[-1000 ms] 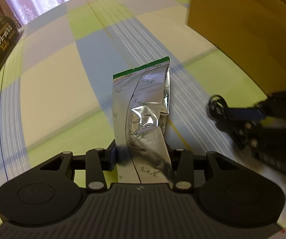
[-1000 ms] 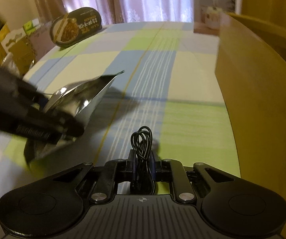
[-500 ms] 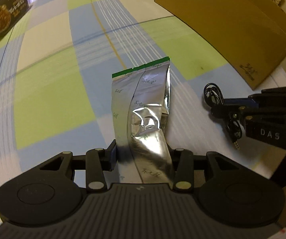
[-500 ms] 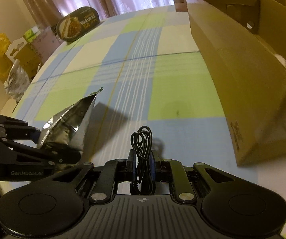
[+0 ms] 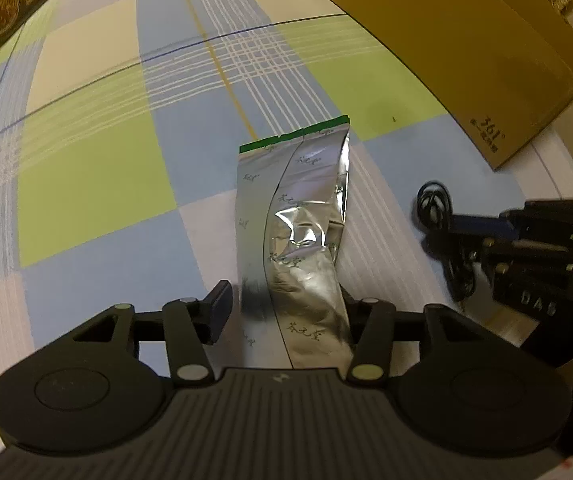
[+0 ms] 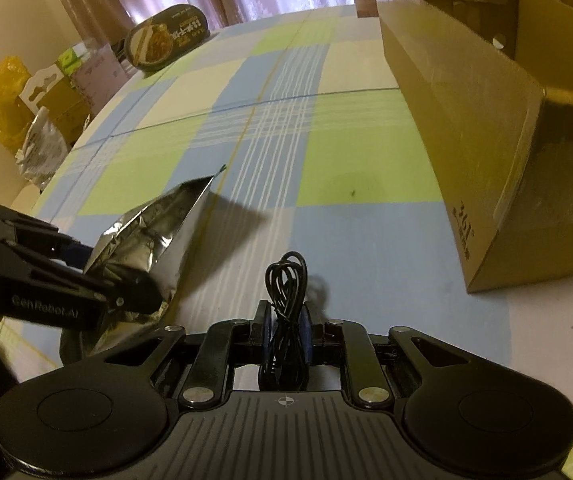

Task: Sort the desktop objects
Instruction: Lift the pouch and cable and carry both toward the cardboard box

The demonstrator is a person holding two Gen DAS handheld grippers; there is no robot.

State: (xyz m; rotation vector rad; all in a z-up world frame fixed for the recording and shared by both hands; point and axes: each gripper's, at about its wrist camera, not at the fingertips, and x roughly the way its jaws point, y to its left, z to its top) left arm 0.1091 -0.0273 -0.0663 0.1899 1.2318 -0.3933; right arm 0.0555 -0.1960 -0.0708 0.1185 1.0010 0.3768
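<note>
**Both claws loaded, box not reached**

Risks first. Your left claw (image 5: 286,312) pinches only the bottom end of the foil pouch (image 5: 298,216), so the long green-edged top sticks out unsupported toward 12 o'clock; swing fast and it could flop, twist or slide out of the pads. It could also catch the box (image 6: 454,128) wall if you come in low. Your right claw (image 6: 284,334) holds the cable (image 6: 286,300) by the middle of its coil; loose loops stand up at 12 o'clock and a plug end hangs below, and either could snag the box rim or slip if the squeeze eases. The two claws ride near each other, pouch tip at 9 to 10 o'clock from the right wrist, so crossing paths could knock one load.

Claw state: left is partly closed, clamped on the pouch's lower end, held above the checked bench (image 5: 98,184). Right is nearly closed, narrow gap filled by the cable bundle, also off the bench.

The open cardboard box sits at 1 to 2 o'clock from both wrists, apart from both loads. A dark food tray (image 6: 168,36) lies far off at 11 o'clock, untouched.
</note>
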